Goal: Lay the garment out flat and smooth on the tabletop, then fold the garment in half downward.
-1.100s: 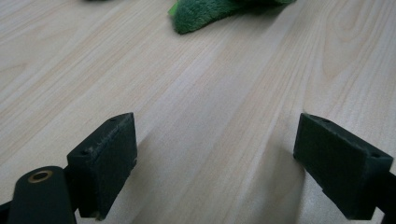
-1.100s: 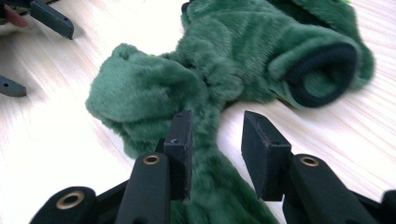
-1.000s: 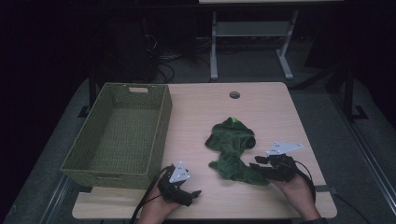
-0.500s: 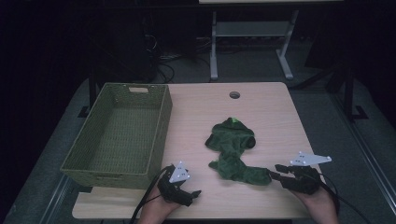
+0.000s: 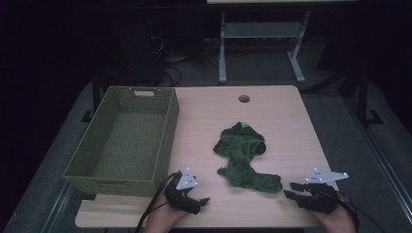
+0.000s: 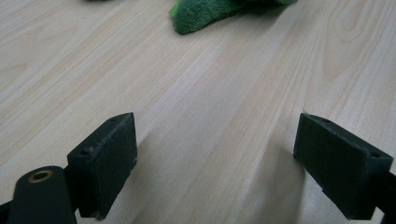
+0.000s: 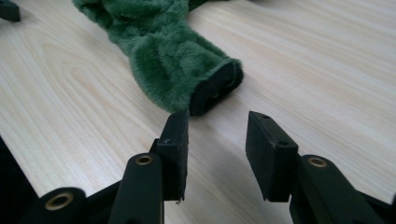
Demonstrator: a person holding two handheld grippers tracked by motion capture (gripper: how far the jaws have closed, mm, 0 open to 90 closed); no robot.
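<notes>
The soft, light green plush toy [image 7: 168, 60] lies just ahead of the half-open, empty right gripper [image 7: 217, 133], whose jaws have just been opening; pinch its dark-rimmed end.

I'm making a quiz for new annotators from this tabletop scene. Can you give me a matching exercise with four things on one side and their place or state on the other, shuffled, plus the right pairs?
Things:
1. basket
2. green plush toy
3. left gripper
4. round hole in the table

Places or states:
A. lies flat in the middle of the table
B. near the table's far edge
C. stands on the table's left side with nothing in it
D. jaws wide apart over bare wood, at the near edge

Pairs: 1-C, 2-A, 3-D, 4-B
</notes>
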